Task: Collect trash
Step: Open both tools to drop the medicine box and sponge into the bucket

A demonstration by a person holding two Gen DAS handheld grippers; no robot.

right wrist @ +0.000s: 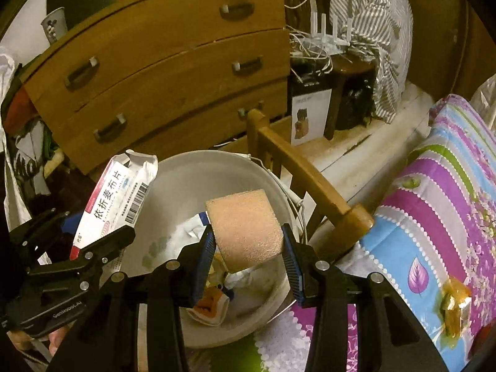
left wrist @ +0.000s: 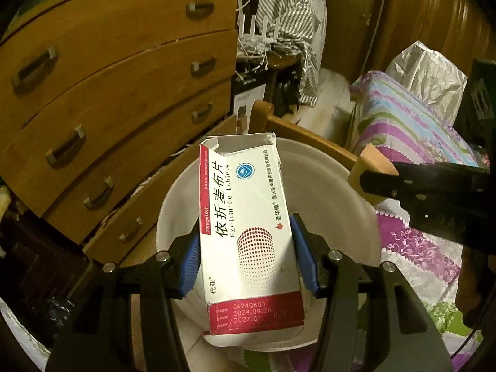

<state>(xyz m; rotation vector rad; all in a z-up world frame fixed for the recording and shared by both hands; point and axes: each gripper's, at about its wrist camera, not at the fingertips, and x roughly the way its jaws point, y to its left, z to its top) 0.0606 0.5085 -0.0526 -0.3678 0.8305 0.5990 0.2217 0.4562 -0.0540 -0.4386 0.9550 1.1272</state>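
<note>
My left gripper point(left wrist: 248, 257) is shut on a white and red medicine box point(left wrist: 248, 226), torn open at its far end, and holds it over a white plastic basin point(left wrist: 334, 186). The box also shows in the right wrist view point(right wrist: 114, 198), at the basin's left rim. My right gripper point(right wrist: 248, 248) is shut on a peach-coloured sponge block point(right wrist: 245, 229) and holds it above the basin point(right wrist: 192, 173). In the left wrist view the sponge point(left wrist: 372, 167) hangs over the basin's right rim. Paper and wrappers point(right wrist: 214, 303) lie in the basin.
A wooden chest of drawers point(right wrist: 161, 71) stands behind the basin. A wooden chair back point(right wrist: 303, 176) runs along its right side. A striped, flowered quilt point(right wrist: 434, 192) lies at the right with an amber wrapper point(right wrist: 454, 310) on it. Cables and striped cloth hang further back.
</note>
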